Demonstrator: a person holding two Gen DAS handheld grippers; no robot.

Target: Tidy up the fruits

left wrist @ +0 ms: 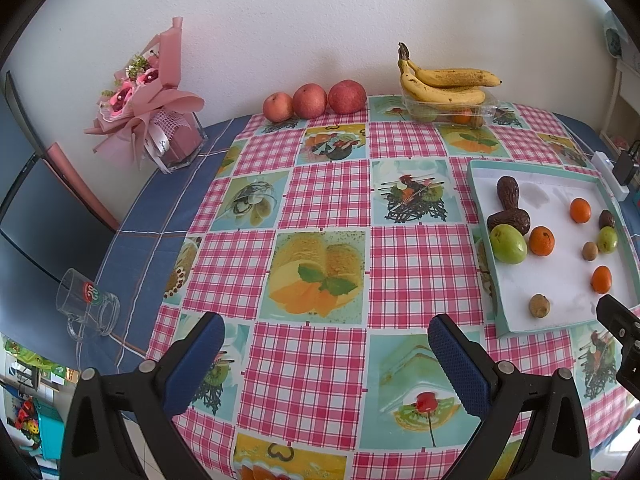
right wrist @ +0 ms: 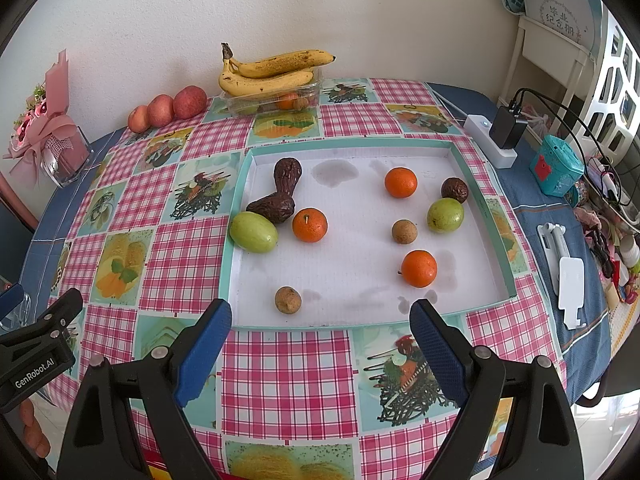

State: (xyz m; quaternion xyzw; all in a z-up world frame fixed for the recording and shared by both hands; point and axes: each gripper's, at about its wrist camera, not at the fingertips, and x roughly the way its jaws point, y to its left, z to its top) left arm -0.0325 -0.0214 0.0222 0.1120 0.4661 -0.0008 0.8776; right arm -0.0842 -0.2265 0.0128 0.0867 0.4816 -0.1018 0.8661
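Both grippers share one build: the left gripper (left wrist: pixel 326 344) and the right gripper (right wrist: pixel 320 330) have black plastic arms with round silver rivets and blue, dimple-textured pads. At 9 o'clock in the right wrist view, the left gripper's black body carries white "GenRobot.AI" lettering.

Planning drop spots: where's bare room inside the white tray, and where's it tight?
Free: the white teal-rimmed tray floor's middle, between the stemmed orange and small brown round fruit, and the near strip beside the tan fruit. Crowded: left edge, where two dark brown wrinkled fruits and a green fruit cluster.
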